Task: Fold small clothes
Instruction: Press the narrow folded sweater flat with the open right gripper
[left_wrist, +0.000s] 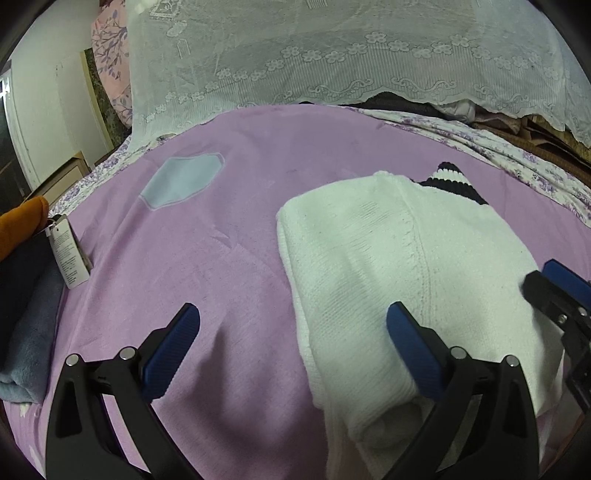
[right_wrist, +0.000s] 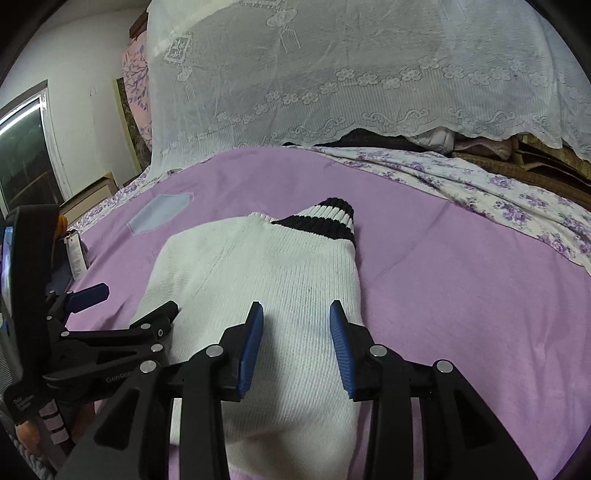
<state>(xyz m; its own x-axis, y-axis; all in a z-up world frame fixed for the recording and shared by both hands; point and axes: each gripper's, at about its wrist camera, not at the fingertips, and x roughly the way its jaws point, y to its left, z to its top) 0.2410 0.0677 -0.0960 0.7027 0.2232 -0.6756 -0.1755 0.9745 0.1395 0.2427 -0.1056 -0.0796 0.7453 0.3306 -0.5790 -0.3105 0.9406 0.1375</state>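
One soft, light knit (right_wrist: 258, 266) lay folded on the bed (right_wrist: 461, 295), best pinched at its near hem; left tool (left_wrist: 293, 352) gaped wide, right tool (right_wrist: 296, 345) narrowly parted, both empty.

My left gripper (left_wrist: 293, 325) has black plastic arms with triangular cut-outs, round silver screws at the joints, and blue ribbed pads (left_wrist: 171, 354). My right gripper (right_wrist: 296, 325) is built the same, with blue ribbed pads (right_wrist: 251, 354). On the left gripper's black arm I read pale letters "GenRo", the rest hidden.
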